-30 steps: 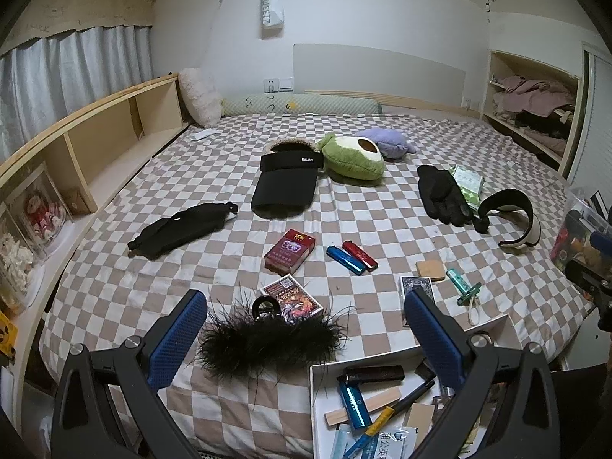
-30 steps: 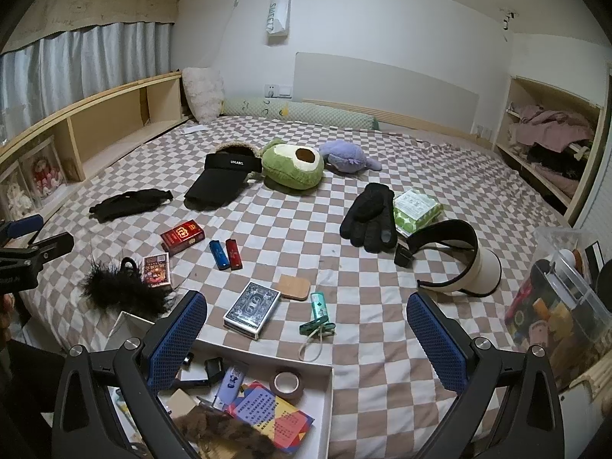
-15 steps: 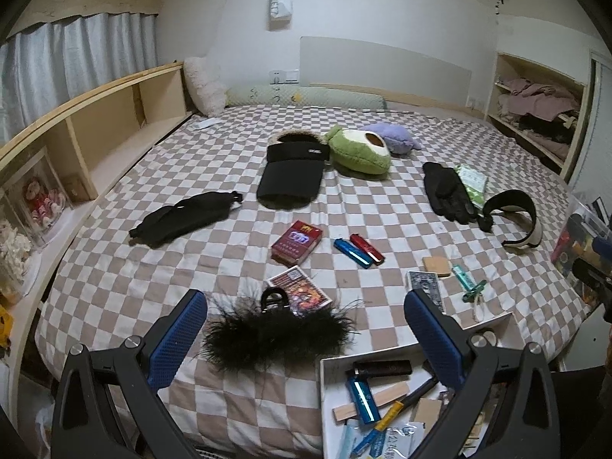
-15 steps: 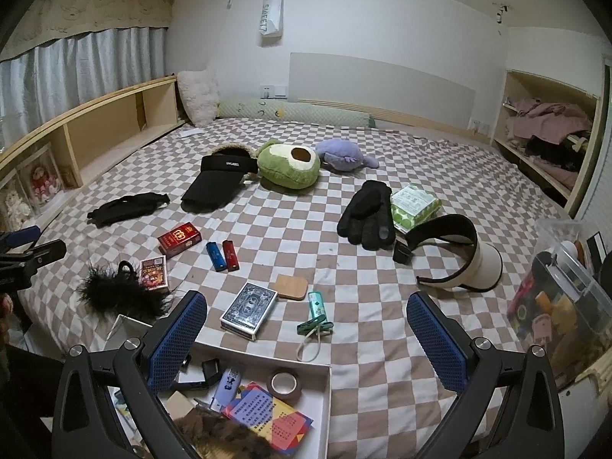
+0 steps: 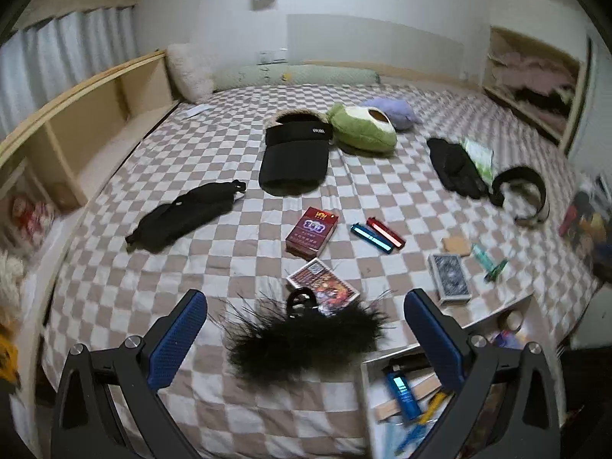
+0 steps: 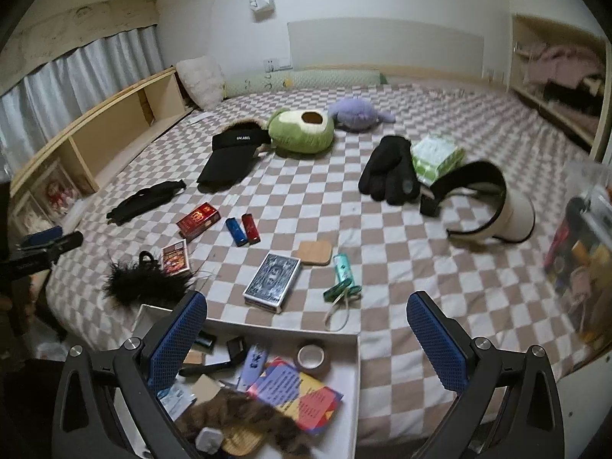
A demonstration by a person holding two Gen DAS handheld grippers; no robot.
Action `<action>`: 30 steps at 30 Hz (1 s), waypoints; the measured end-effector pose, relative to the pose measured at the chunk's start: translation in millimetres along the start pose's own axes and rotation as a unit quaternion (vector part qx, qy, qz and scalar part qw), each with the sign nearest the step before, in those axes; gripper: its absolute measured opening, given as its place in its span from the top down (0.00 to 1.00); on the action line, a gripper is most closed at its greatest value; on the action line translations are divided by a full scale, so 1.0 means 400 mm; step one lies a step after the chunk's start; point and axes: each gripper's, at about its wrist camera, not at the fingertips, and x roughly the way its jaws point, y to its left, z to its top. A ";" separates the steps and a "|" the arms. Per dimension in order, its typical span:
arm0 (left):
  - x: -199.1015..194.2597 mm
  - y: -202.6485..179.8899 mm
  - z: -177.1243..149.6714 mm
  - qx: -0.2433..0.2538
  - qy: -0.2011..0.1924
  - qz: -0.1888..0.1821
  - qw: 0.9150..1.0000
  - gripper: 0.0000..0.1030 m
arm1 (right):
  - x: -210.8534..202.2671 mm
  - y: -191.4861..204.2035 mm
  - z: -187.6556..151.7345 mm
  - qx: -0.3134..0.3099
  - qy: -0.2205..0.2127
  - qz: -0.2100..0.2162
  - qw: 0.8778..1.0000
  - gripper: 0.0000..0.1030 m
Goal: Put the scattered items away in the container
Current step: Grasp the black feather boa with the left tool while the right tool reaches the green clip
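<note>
white box (image 6: 359,348) cut off below; left gripper (image 5: 306,321) and right gripper (image 6: 306,317) both spread, empty.

scattered cards (image 6: 272,276), lighters (image 6: 241,230), black feather clip (image 5: 302,331) beside half-filled white tray (image 6: 357,348).

Hidden, cropped and blurred parts around the white rectangular storage tray (image 6: 358,348)

The tray's near end runs off the bottom edge of both wrist views, and in the left view its contents are smeared by blur, so only a blue lighter-like object (image 5: 399,390) reads clearly. Beside the tray's left corner, the black feathery hair clip (image 5: 302,334) covers the near corner of a red patterned card box (image 5: 325,287). Right of the tray, a clear plastic bin of coloured items (image 6: 585,244) is blurred and cut by the frame edge. Beyond it, clothes on the wooden side shelf (image 6: 566,65) are too blurred to identify.
</note>
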 end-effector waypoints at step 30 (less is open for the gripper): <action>0.301 -0.017 -0.188 0.311 0.128 0.080 0.938 0.00 | 0.355 -0.071 0.058 0.063 0.232 0.023 0.970 0.06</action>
